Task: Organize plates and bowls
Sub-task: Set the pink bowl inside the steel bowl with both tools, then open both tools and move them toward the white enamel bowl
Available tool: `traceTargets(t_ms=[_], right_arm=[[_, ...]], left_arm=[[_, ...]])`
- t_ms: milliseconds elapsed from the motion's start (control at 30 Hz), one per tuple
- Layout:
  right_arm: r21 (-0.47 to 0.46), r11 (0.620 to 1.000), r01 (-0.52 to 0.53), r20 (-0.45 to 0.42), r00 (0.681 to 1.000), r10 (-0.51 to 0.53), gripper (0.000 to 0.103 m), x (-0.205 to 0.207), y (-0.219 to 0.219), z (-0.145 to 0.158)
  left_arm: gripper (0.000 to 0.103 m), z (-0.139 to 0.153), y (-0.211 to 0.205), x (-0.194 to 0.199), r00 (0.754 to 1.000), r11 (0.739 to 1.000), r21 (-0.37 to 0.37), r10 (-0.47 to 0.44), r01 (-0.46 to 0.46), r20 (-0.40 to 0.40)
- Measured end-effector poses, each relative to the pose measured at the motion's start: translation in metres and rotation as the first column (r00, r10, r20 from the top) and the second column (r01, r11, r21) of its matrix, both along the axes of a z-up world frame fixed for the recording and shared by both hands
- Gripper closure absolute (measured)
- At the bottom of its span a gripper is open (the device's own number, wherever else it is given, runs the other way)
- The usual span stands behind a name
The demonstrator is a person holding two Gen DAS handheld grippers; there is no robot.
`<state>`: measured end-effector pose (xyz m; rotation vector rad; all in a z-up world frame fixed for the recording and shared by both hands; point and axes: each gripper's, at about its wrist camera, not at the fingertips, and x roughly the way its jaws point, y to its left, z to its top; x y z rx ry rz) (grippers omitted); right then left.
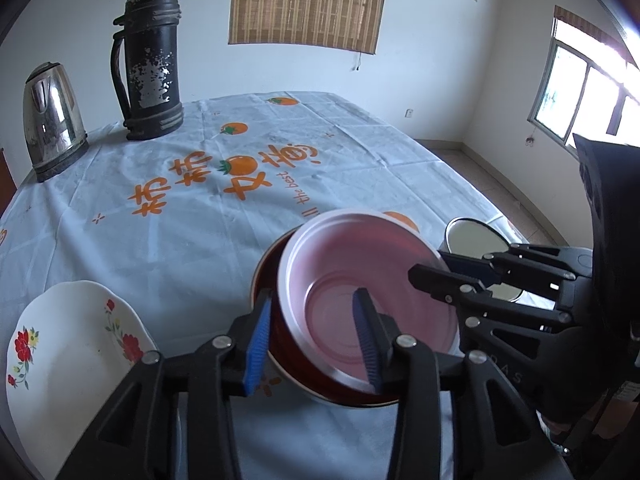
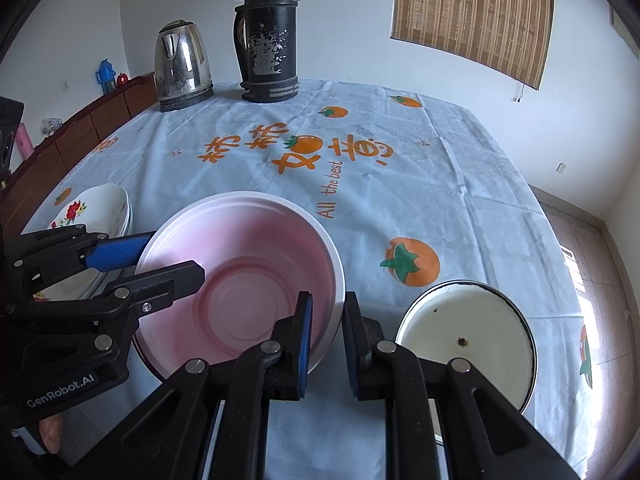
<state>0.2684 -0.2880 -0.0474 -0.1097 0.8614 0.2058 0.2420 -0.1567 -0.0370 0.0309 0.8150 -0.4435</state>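
A pink bowl with a pale rim (image 1: 360, 280) (image 2: 248, 280) sits tilted inside a red bowl (image 1: 280, 344) near the table's front edge. My left gripper (image 1: 314, 340) straddles the near left rims of both bowls, jaws apart, one finger outside the red bowl and one inside the pink bowl. My right gripper (image 2: 326, 340) (image 1: 452, 268) is shut on the pink bowl's right rim. A white floral plate (image 1: 68, 360) lies to the left; in the right wrist view it shows as a small stack (image 2: 100, 208). A white enamel plate with a dark rim (image 2: 468, 336) (image 1: 476, 240) lies to the right.
A steel electric kettle (image 1: 52, 120) (image 2: 182, 64) and a tall black thermos (image 1: 150, 60) (image 2: 270, 36) stand at the table's far left. The table has a pale blue cloth with orange print (image 1: 224, 184). A wooden sideboard (image 2: 80, 128) runs along the left wall.
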Motion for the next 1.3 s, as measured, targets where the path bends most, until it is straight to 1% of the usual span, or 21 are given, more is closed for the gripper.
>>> traceTargets(t_ms=[33,67,300,367,400,500,700,767,833,900,1033,1200,1300], right_arm=[[-0.001,1.000,-0.001,0.001,1.000,0.001,0.086,0.000,0.000,0.000],[-0.002,1.000,-0.001,0.001,1.000,0.001,0.086,0.000,0.000,0.000],[-0.004,1.000,-0.001,0.024,1.000,0.001,0.086,-0.003,-0.001,0.004],[-0.001,1.000,-0.004,0.030,1.000,0.004,0.086,-0.003,-0.001,0.005],[-0.003,1.000,-0.004,0.032,0.999,0.004,0.085,-0.003,-0.001,0.006],[-0.008,1.000,-0.009,0.034,0.999,0.010,0.085,-0.003,-0.001,0.006],[-0.009,1.000,-0.014,0.038,0.999,0.014,0.085,-0.004,-0.001,0.006],[-0.007,1.000,-0.017,0.043,0.999,0.018,0.077,-0.004,-0.002,0.006],[-0.004,1.000,-0.021,0.054,0.998,0.021,0.058,-0.006,-0.002,0.007],[-0.007,1.000,-0.024,0.073,0.997,0.025,0.053,-0.007,-0.002,0.010],[0.003,1.000,-0.013,0.100,0.995,0.013,0.052,-0.010,-0.005,0.015],[0.025,0.999,0.022,0.130,0.991,-0.025,0.052,-0.017,-0.017,0.021],[0.037,0.998,0.046,0.145,0.988,-0.051,0.052,-0.028,-0.027,0.023]], left_arm=[[0.056,0.001,0.000,-0.001,1.000,1.000,-0.002,-0.003,0.003,0.003],[0.056,0.001,-0.001,-0.001,1.000,1.000,-0.003,-0.005,0.005,0.003],[0.056,0.004,0.003,-0.001,1.000,1.000,-0.015,0.000,0.000,0.011],[0.048,0.004,0.006,0.000,1.000,1.000,-0.013,0.019,-0.019,0.015],[0.047,0.004,0.008,0.002,1.000,1.000,-0.014,0.028,-0.028,0.014],[0.046,0.003,0.012,0.004,0.999,0.999,-0.024,0.042,-0.042,0.005],[0.046,0.002,0.013,0.006,0.999,0.998,-0.018,0.052,-0.052,0.000],[0.046,0.001,0.014,0.007,0.998,0.998,-0.022,0.055,-0.055,-0.003],[0.045,0.001,0.015,0.007,0.998,0.998,-0.023,0.059,-0.059,-0.003],[0.044,0.001,0.017,0.007,0.998,0.998,-0.028,0.064,-0.064,-0.005],[0.043,0.000,0.021,0.010,0.996,0.996,-0.028,0.087,-0.088,-0.013],[0.043,-0.009,0.027,0.017,0.990,0.991,-0.008,0.131,-0.132,-0.053],[0.043,-0.006,0.032,0.017,0.988,0.988,-0.033,0.148,-0.150,-0.046]])
